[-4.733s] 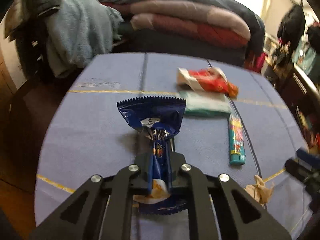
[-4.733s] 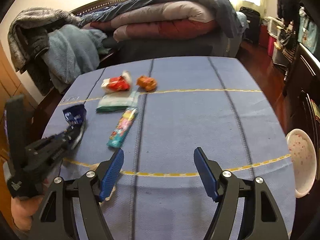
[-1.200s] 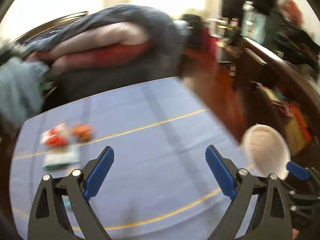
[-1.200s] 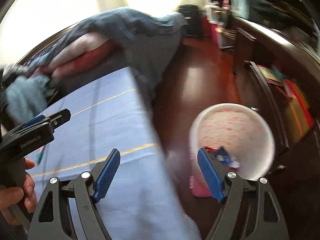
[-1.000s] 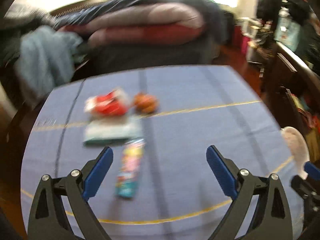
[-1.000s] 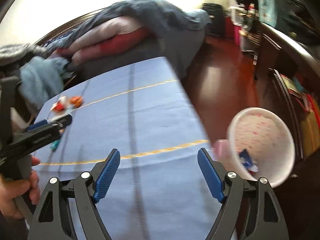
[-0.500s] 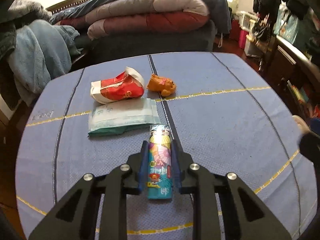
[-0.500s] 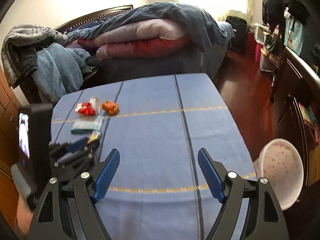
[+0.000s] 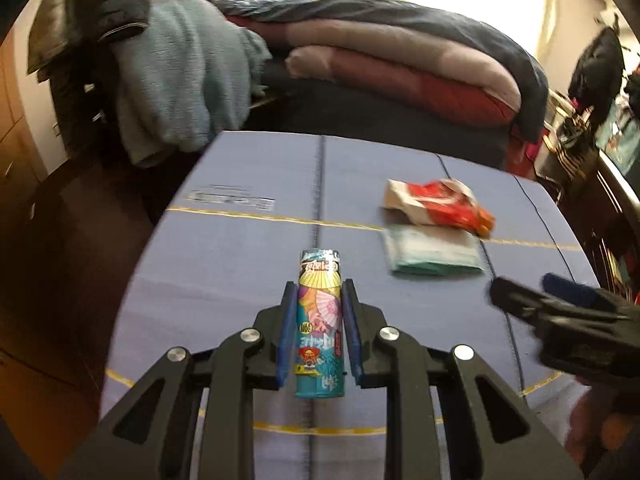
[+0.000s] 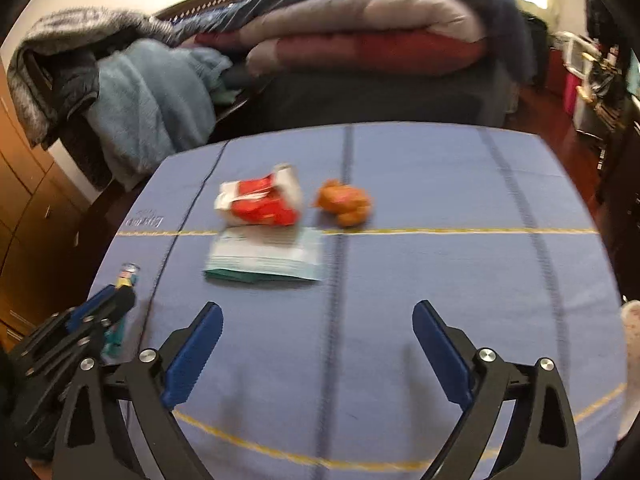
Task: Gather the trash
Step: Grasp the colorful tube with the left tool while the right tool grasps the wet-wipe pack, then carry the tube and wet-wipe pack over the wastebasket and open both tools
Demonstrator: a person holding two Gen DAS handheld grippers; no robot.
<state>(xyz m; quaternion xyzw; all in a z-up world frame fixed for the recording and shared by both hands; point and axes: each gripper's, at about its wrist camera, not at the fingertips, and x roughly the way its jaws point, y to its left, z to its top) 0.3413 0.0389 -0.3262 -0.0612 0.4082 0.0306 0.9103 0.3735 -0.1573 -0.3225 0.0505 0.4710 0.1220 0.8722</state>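
The left gripper [image 9: 320,308] is clamping a colourful wrapper [image 9: 320,328] near the table's [image 9: 248,248] left edge, its long axis running away from the camera. The right gripper [image 10: 318,334] is opening, nothing between its jaws, over bare blue cloth nearer than the green packet [image 10: 264,260]

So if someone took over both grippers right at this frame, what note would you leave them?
Left gripper: shut on the long colourful snack wrapper, just above the blue tablecloth.
Right gripper: jaws opening, nothing between them, over bare cloth.
On the table: red and white wrapper, flat green and white packet right in front of it, crumpled orange wrapper to their right.
The white bin shows only at the right wrist view's right edge.
Done: long wrapper gripped.
Left: bin it, then clear the other three pieces.
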